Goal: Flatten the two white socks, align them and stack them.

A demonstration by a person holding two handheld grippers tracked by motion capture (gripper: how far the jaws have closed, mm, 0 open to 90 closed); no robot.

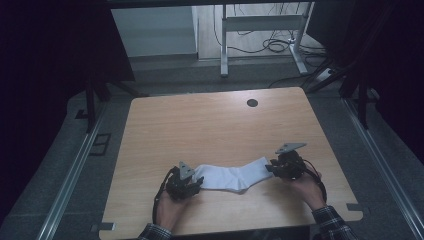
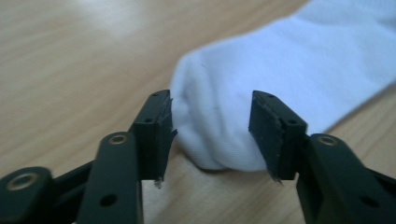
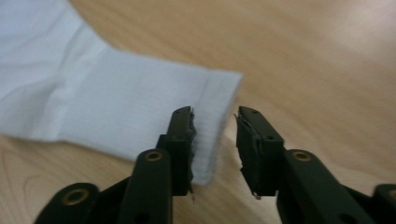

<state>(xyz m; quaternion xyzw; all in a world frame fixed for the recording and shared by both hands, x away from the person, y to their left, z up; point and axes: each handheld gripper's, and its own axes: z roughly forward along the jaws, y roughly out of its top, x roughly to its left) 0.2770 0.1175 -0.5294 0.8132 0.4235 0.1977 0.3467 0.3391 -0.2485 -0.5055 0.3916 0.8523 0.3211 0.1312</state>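
Observation:
A white sock (image 1: 232, 176) lies flat on the wooden table (image 1: 210, 125) near the front edge, stretched between both grippers. My left gripper (image 1: 197, 184) is at its rounded toe end. In the left gripper view the toe (image 2: 219, 121) sits in the gap of my left gripper (image 2: 210, 116), whose jaws stand wide apart around it. My right gripper (image 1: 271, 167) is at the ribbed cuff end. In the right gripper view the cuff (image 3: 212, 116) reaches into the narrower gap of my right gripper (image 3: 215, 123), with the left fingertip (image 3: 182, 130) over the fabric; the jaws are apart, not clamped.
A dark round hole (image 1: 252, 103) is in the table's far side. Beyond the table stand a metal desk frame (image 1: 260, 22) and cables (image 1: 277, 45) on the floor. Rails (image 1: 75, 170) run along both sides of the table.

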